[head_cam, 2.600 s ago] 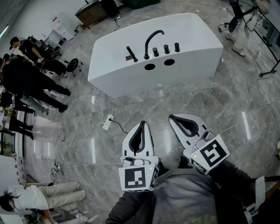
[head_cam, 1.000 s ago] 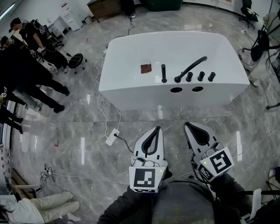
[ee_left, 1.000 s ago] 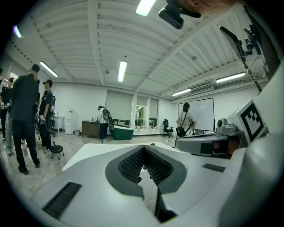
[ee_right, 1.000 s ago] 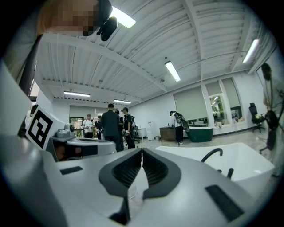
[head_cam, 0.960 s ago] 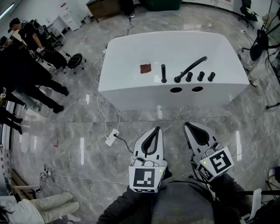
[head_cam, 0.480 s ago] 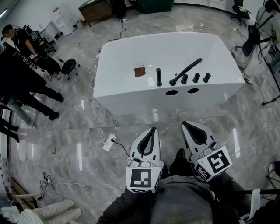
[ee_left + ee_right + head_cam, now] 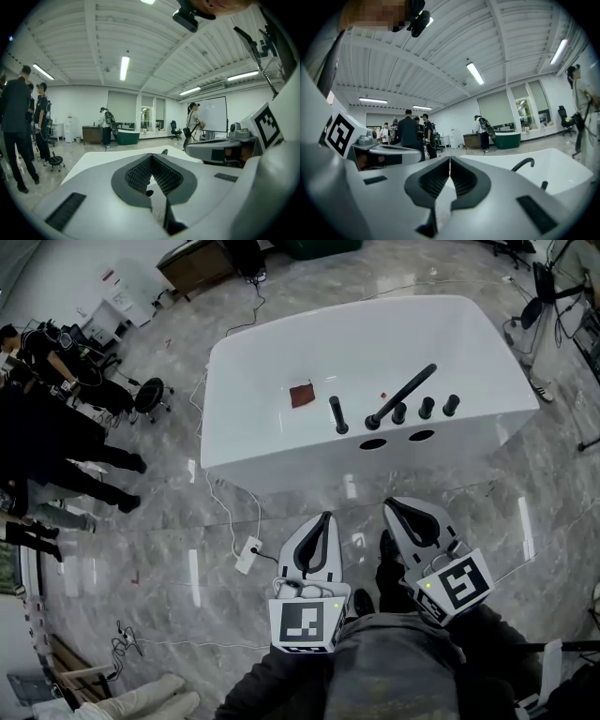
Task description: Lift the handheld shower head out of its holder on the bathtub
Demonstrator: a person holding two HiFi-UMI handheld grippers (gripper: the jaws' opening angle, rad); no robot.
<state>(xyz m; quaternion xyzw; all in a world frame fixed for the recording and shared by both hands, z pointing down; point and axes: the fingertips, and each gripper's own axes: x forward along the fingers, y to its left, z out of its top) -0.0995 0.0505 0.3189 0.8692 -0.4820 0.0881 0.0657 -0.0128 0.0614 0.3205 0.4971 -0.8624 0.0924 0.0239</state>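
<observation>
approach is the step in hand, i'd say, since neither tool is at the tub yet. the person's left gripper (image 7: 324, 517), white plastic with black ribbed pads, is held out nearly level over the floor, its jaws pressed together on nothing. the right gripper (image 7: 390, 506) just beside it matches, tips meeting and empty. both are well short of the glossy white freestanding bathtub (image 7: 281, 442). along its near deck, left to right, sit a small reddish-brown square patch (image 7: 302, 395), then the slim black stick-shaped handheld shower head (image 7: 337, 413), upright in its holder (image 7: 340, 428), then a long black curved spout (image 7: 405, 393) and three round black knobs (image 7: 426, 408). the next move looks to call for stepping in, spreading one pair of jaws, setting the pads either side of the black handle, pinching, and drawing it straight up so it doesn't jam in the socket. the floor is polished grey veined marble (image 7: 169, 521), shiny enough to throw back the ceiling lights. at the far left stand people in dark clothes (image 7: 56, 432), near a black wheeled stool (image 7: 150, 395). a white power strip (image 7: 248, 555) lies by the tub, its cable trailing.
</observation>
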